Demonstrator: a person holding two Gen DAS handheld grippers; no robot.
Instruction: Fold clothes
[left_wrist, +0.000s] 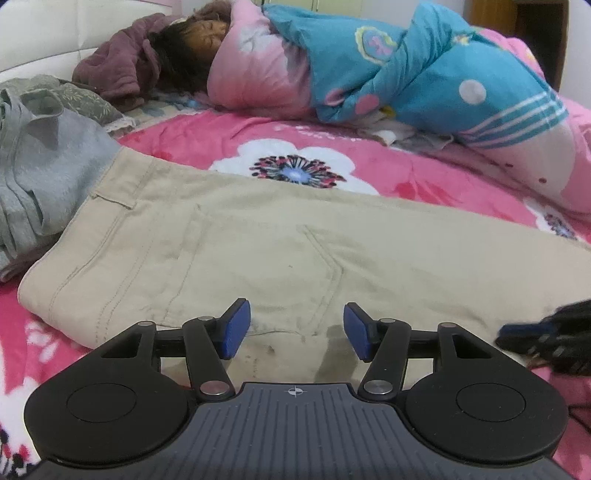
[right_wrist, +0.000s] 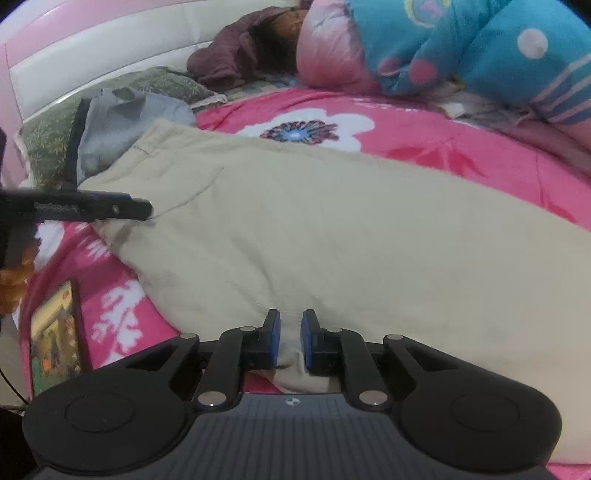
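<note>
The beige trousers run off the right edge of the left wrist frame, legs unseen. The right tongs at lower right are blurred, their state indeterminate.

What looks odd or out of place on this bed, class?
Dark stains mark the beige trousers near the left claw. A sleeping person shares the bed, and a lit phone lies on the pink blanket.
</note>
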